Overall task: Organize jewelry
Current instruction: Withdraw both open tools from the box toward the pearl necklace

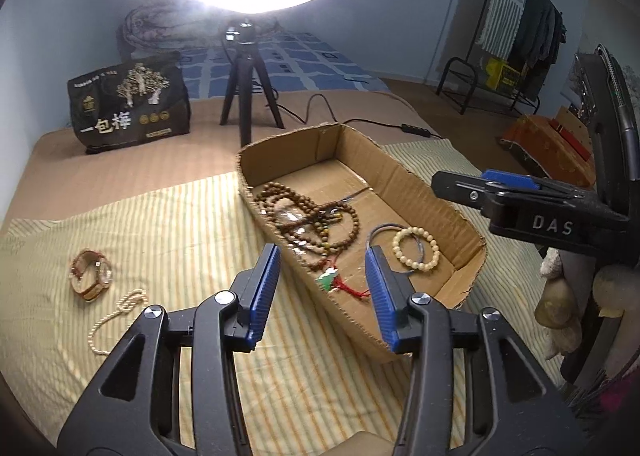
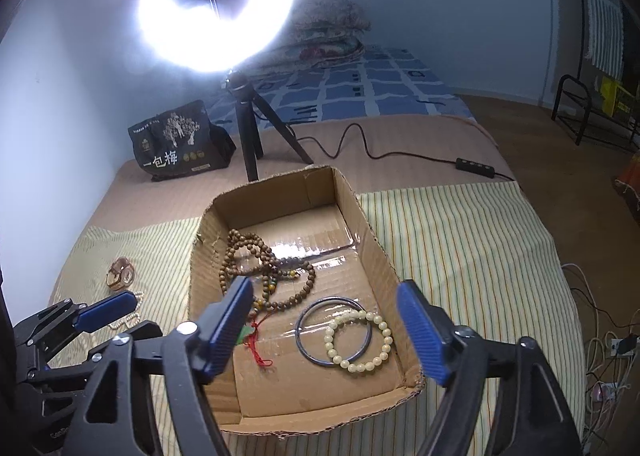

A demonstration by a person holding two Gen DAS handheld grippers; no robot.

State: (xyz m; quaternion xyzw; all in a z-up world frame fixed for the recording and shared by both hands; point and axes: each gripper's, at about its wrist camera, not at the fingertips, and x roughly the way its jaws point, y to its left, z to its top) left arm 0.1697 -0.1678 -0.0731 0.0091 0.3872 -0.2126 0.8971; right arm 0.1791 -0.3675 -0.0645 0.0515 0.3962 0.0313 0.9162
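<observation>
An open cardboard box [image 1: 424, 192] [image 2: 376, 240] sits on a striped cloth. Inside lie a brown bead necklace [image 1: 320, 216] [image 2: 256, 268], a green pendant on red cord [image 1: 329, 281] [image 2: 256, 344], a dark bangle [image 1: 384, 228] [image 2: 316, 352] and a cream bead bracelet [image 1: 416, 248] [image 2: 360, 340]. On the cloth left of the box lie a watch [image 1: 90, 274] [image 2: 119, 274] and a pearl strand [image 1: 116, 314] [image 2: 128, 318]. My left gripper [image 1: 322, 260] is open and empty over the box's near wall. My right gripper [image 2: 324, 296] is open and empty above the box; it also shows in the left wrist view [image 1: 484, 184].
A ring light on a black tripod [image 1: 248, 96] [image 2: 250, 128] stands behind the box, its cable [image 1: 360, 120] [image 2: 400, 156] running right. A black snack bag [image 1: 128, 108] [image 2: 176, 140] stands at the back left. A clothes rack [image 1: 516, 36] stands far right.
</observation>
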